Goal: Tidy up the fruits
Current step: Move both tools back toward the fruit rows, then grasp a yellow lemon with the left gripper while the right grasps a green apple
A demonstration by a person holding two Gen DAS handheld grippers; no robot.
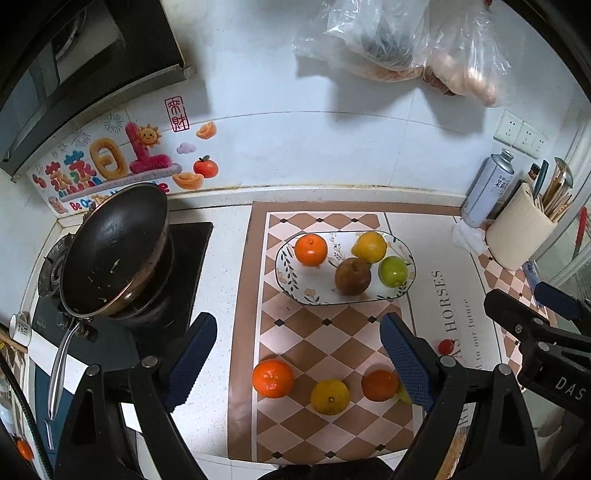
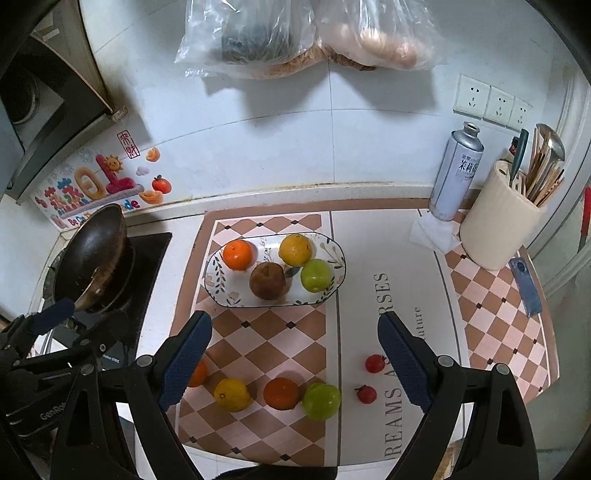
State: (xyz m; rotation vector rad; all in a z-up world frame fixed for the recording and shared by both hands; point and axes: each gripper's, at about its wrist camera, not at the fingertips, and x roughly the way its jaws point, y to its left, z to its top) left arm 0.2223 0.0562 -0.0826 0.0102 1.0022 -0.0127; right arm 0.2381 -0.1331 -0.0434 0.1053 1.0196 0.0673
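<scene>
An oval flower-patterned plate [image 1: 295, 291] [image 2: 218, 291] on the checked mat carries an orange [image 1: 311, 249] [image 2: 238, 254], a yellow citrus [image 1: 369, 246] [image 2: 295, 249], a brown fruit [image 1: 352, 276] [image 2: 267, 280] and a green fruit [image 1: 393, 271] [image 2: 316, 275]. Loose near the mat's front lie an orange [image 1: 273, 378], a yellow fruit [image 1: 329, 397] [image 2: 232, 394], a darker orange [image 1: 379, 385] [image 2: 281, 393], a green fruit [image 2: 321, 401] and two small red fruits [image 2: 375, 363] [image 2: 366, 394]. My left gripper [image 1: 298, 363] hangs open above the loose fruit. My right gripper [image 2: 294, 363] is open too, holding nothing.
A dark wok [image 1: 114, 251] sits on the stove at the left. At the back right stand a grey spray can [image 2: 456, 173], a cream utensil holder [image 2: 498, 218] and crumpled tissue [image 2: 432, 230]. Plastic bags [image 2: 295, 33] hang on the tiled wall.
</scene>
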